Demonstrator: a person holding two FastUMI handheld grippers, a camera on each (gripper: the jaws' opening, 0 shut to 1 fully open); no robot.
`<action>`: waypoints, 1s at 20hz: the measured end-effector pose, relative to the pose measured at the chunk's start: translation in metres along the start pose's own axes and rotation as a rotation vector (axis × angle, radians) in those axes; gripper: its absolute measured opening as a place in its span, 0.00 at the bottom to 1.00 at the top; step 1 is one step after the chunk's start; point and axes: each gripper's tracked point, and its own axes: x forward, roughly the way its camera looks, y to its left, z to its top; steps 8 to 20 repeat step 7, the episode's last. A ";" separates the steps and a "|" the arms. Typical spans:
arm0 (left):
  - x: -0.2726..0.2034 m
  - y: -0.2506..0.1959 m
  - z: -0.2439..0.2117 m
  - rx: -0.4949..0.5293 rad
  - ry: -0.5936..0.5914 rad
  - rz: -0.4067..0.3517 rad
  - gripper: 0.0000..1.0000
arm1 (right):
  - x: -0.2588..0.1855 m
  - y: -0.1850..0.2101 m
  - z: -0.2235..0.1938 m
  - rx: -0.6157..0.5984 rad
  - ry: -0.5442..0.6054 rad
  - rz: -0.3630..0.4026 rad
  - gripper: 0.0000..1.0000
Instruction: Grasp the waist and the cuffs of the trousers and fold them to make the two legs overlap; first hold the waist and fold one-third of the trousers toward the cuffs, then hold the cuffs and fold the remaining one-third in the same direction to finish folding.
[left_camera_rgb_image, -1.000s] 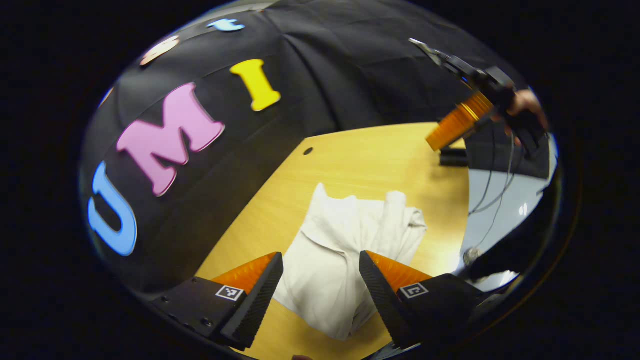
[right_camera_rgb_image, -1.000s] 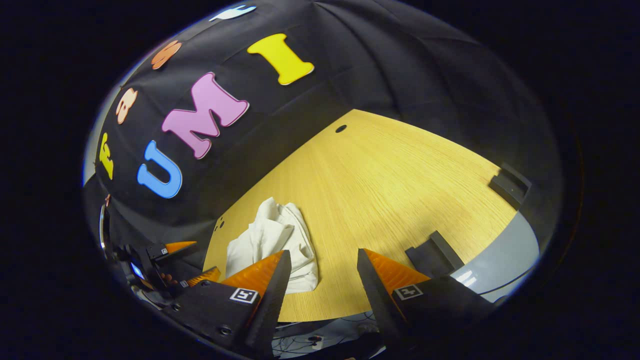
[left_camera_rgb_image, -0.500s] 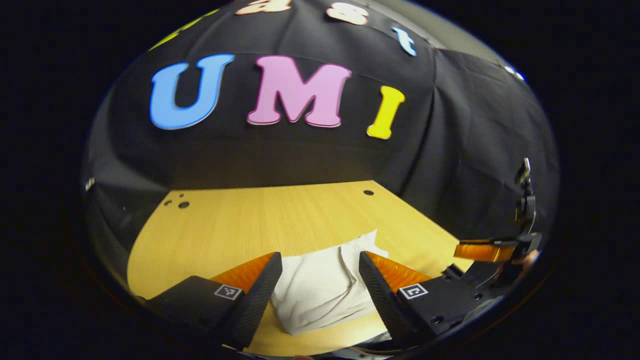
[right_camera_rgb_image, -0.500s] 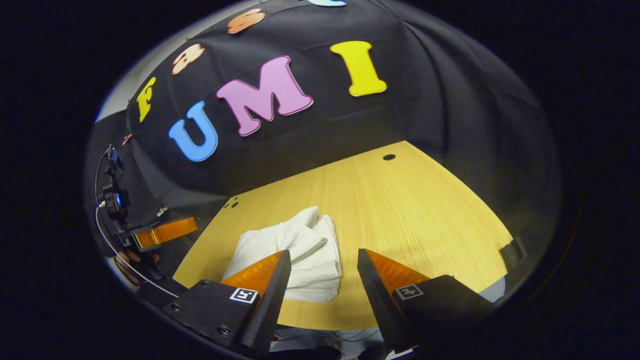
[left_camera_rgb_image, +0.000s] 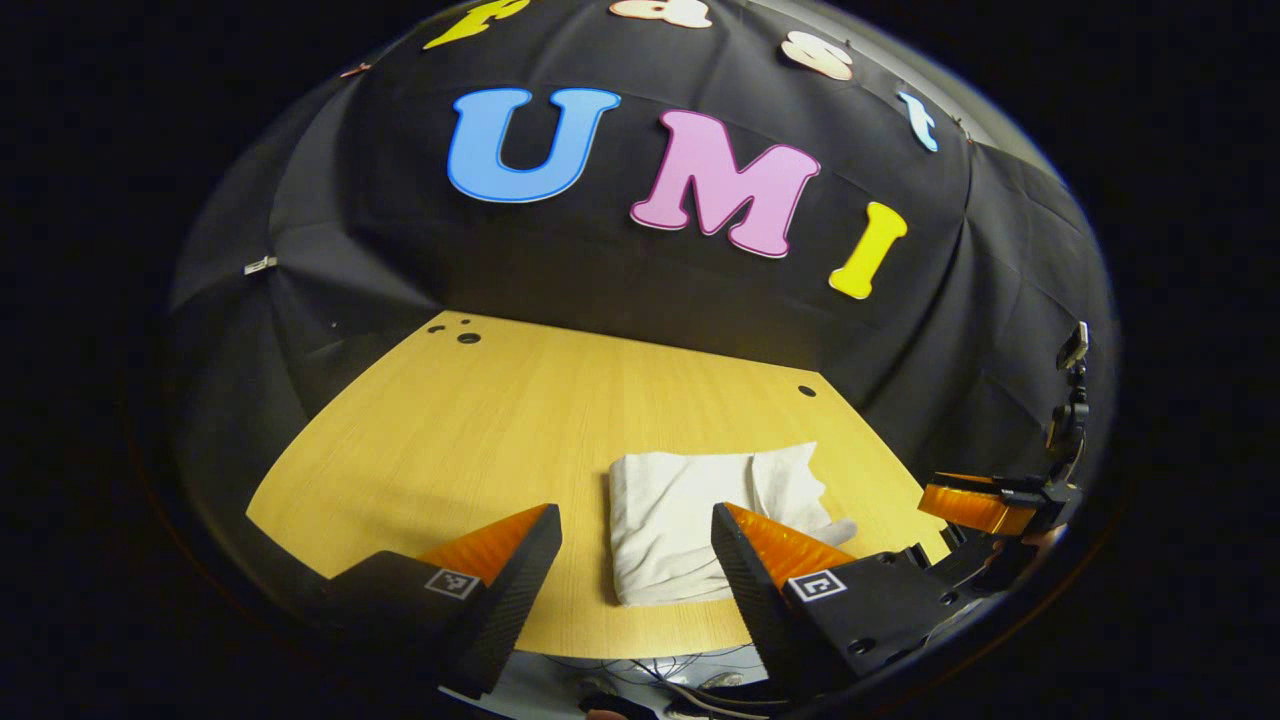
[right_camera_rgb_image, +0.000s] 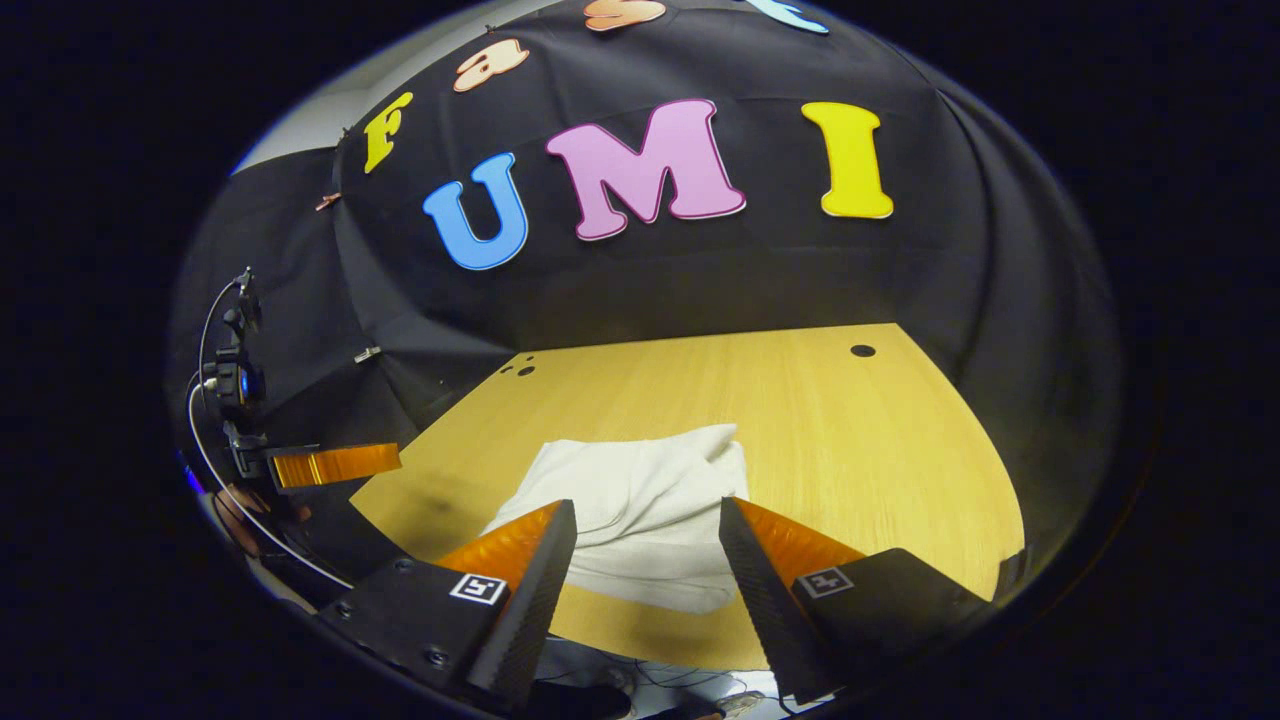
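The left tool (left_camera_rgb_image: 630, 560) hangs spread and empty above the desk (left_camera_rgb_image: 450, 430); just ahead, a folded bundle of white trousers (left_camera_rgb_image: 690, 520) lies near the desk's front edge; the right tool (right_camera_rgb_image: 645, 560) hovers over it, spread and empty

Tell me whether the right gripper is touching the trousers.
Cannot tell. In the right gripper view, the right gripper frames the trousers with open fingers; no gap or contact shows plainly.

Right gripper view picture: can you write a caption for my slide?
Right gripper hangs open above white trousers bunched on the wooden table.
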 end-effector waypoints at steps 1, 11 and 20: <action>-0.004 0.002 -0.005 -0.008 0.007 0.006 0.96 | 0.004 0.001 -0.001 0.000 0.013 0.005 0.92; -0.014 0.001 -0.014 0.061 0.029 -0.001 0.96 | 0.017 0.004 0.010 0.027 -0.010 -0.003 0.98; -0.014 0.001 -0.014 0.061 0.029 -0.001 0.96 | 0.017 0.004 0.010 0.027 -0.010 -0.003 0.98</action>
